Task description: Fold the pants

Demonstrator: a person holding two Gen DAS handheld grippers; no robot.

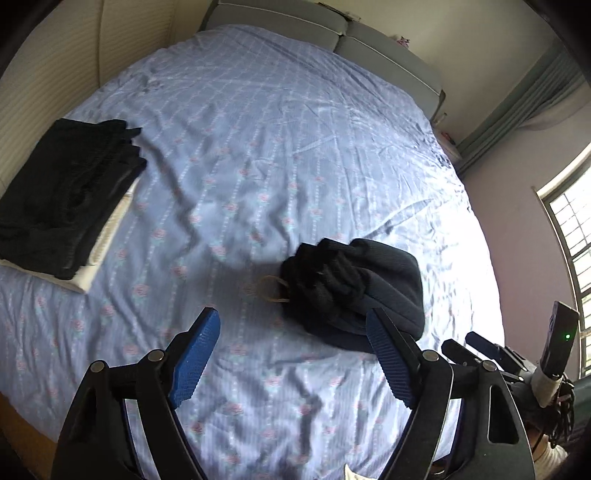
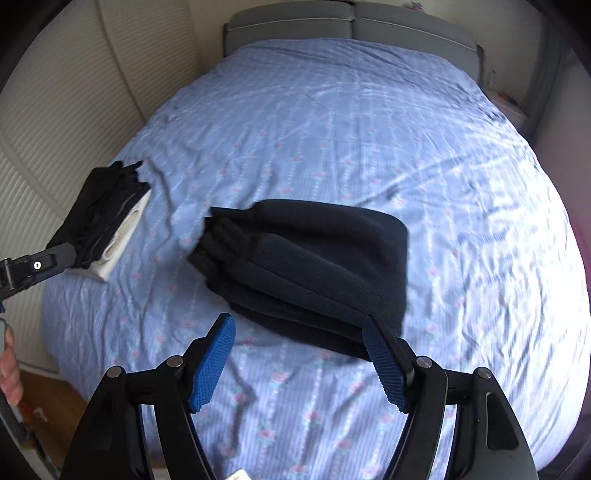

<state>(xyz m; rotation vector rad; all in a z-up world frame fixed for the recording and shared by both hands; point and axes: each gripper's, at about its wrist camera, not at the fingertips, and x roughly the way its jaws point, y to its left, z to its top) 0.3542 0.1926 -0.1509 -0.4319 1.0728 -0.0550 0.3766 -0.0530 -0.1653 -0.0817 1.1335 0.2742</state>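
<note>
1. Navy knit pants (image 2: 306, 266), folded into a thick bundle, lie on the blue floral bedsheet (image 2: 369, 129), near the foot side of the bed; same bundle in left wrist view (image 1: 354, 291), gathered waistband end facing left.
2. Tan drawstring loop (image 1: 269, 290) pokes out at the bundle's left edge, lying on the sheet.
3. No containers in view. Stack of folded dark clothes (image 1: 66, 192) sits on a white folded item (image 1: 107, 236) at the bed's left edge, well apart from the pants.
4. Left gripper (image 1: 291, 332): jaws spread wide, nothing between the blue pads (image 1: 195, 362); right pad overlaps the bundle's near edge in view, contact cannot be told.
5. Right gripper (image 2: 299, 343): released, jaws wide, empty; right blue pad (image 2: 384, 365) is at the bundle's near corner, touching or just beside, unclear.
6. Grey headboard (image 2: 351, 22) at the far end, window (image 1: 569, 236) on the right.
</note>
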